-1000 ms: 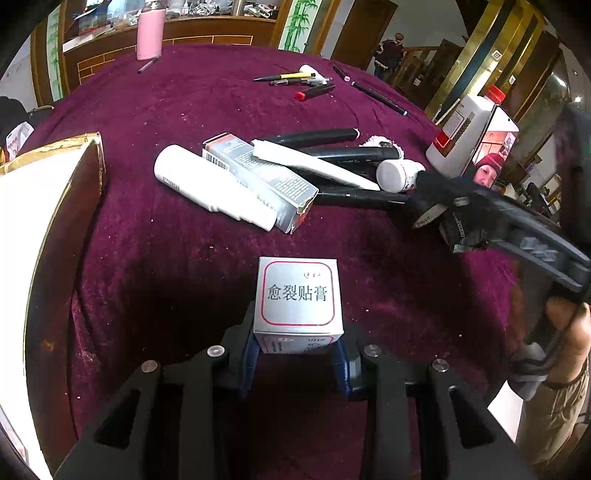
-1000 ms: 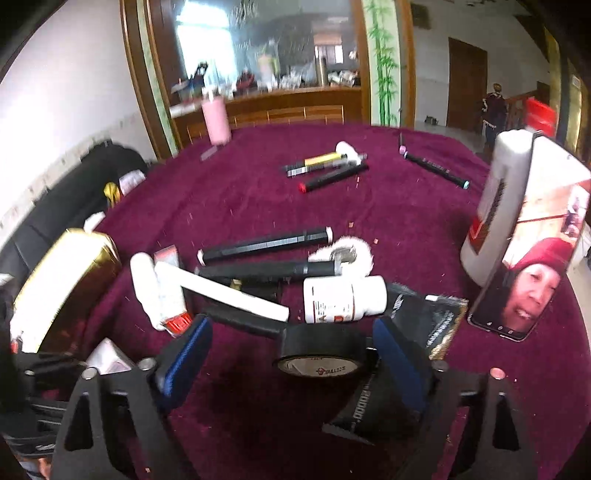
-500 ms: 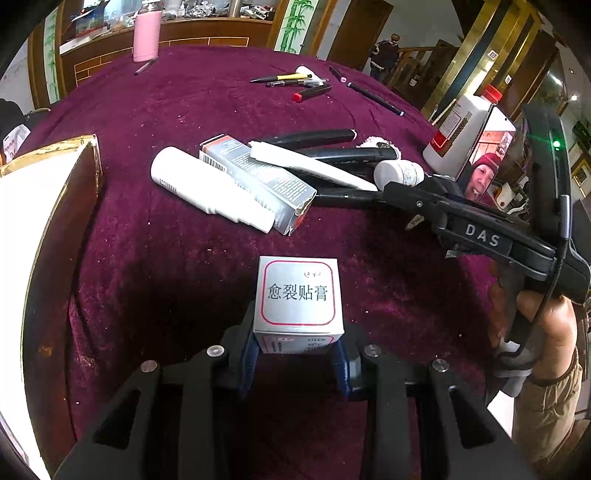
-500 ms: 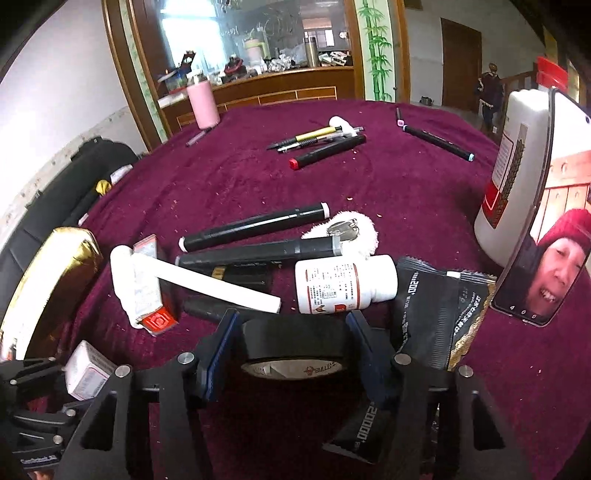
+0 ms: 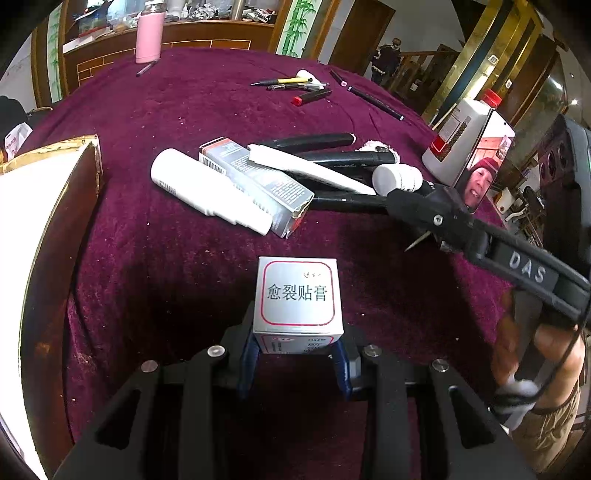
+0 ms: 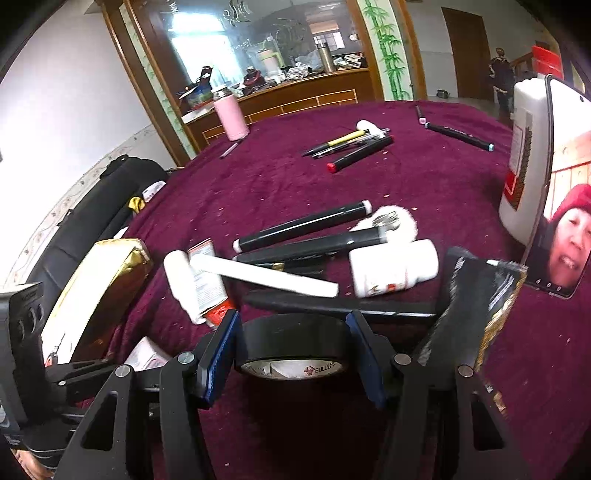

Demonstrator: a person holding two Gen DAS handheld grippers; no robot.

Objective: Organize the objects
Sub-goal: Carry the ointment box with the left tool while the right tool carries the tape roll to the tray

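Note:
My left gripper [image 5: 295, 354] is shut on a small white medicine box [image 5: 298, 295] with a red frame and Chinese print, held just above the maroon tablecloth [image 5: 166, 258]. My right gripper [image 6: 293, 347] is shut on a black roll of tape [image 6: 293, 345], its blue pads [image 6: 218, 356] pressed on both sides. Just beyond lies a pile: a white tube [image 5: 207, 190], a long grey carton [image 5: 258, 181], black markers [image 6: 303, 225] and a white pill bottle [image 6: 393, 267]. The right gripper shows in the left wrist view [image 5: 410, 205], its fingers over the pile's right end.
A gold-edged white box [image 5: 40, 229] stands at the left. A white jug with a red cap [image 5: 458, 136] and a phone [image 6: 561, 192] leaning on it stand at the right. A black foil packet [image 6: 476, 295] lies by the tape. Pens [image 5: 295, 83] and a pink flask [image 5: 149, 31] are farther back.
My right gripper has closed its fingers onto the tape roll, which a second ago sat between wide-open jaws. The left gripper still holds the medicine box in the same place.

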